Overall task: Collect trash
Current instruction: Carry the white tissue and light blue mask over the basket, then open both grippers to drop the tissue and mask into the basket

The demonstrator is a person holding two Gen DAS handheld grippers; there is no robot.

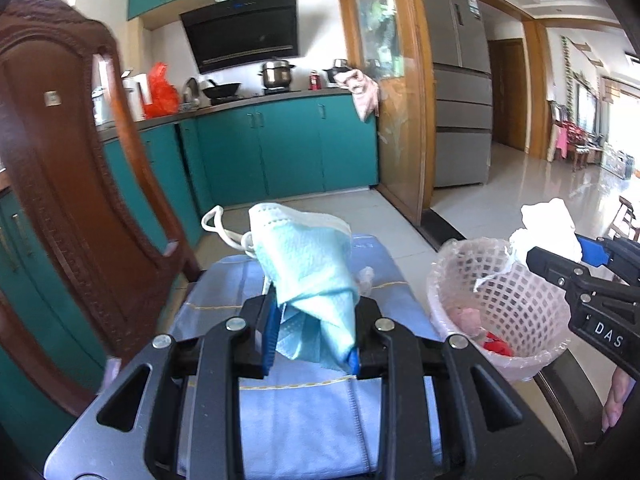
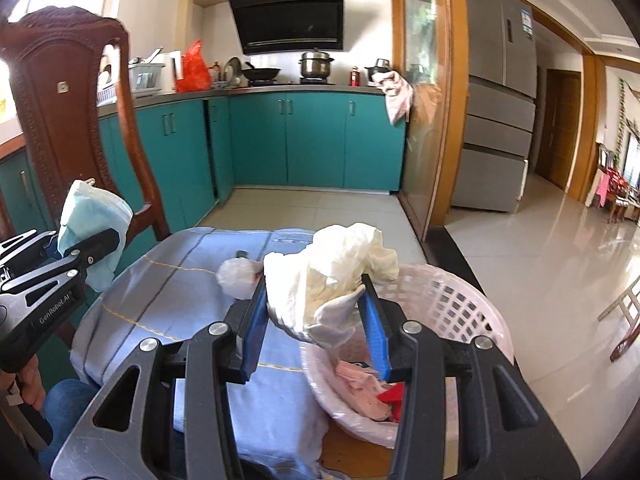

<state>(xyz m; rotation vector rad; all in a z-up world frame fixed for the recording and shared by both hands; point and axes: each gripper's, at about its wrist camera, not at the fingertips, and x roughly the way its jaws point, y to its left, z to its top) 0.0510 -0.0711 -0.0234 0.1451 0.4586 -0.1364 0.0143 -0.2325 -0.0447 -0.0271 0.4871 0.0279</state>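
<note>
Presently, two pieces of trash are held up over a small table draped in a pale blue cloth (image 1: 304,412). The left gripper (image 1: 312,338) is clamped on a crumpled light-blue face mask (image 1: 308,252); the blue pads (image 1: 269,336) press its lower folds, and the white ear loops (image 1: 222,226) dangle to the left of it. In the right wrist view the same mask (image 2: 90,232) is seen at the far left, in front of a carved wooden chair back (image 2: 68,92).

The right gripper (image 2: 316,312) is closed on a wad of white tissue (image 2: 332,270), which bulges above and below the pads. The wad is held just above the near rim of a pink lattice waste basket (image 2: 460,304) lined with a clear bag. From the left wrist view the tissue (image 1: 548,226) is seen above the basket's (image 1: 504,292) far right edge.

Pink and red scraps (image 2: 372,392) are noted already lying inside the basket. A small crumpled clear wrapper (image 2: 238,276) is left on the cloth, just beside the left pad of the right gripper as seen from its own camera; whether it touches cannot be told.

Teal kitchen cabinets (image 2: 312,140) and a grey refrigerator (image 2: 500,92) are recorded in the background.
</note>
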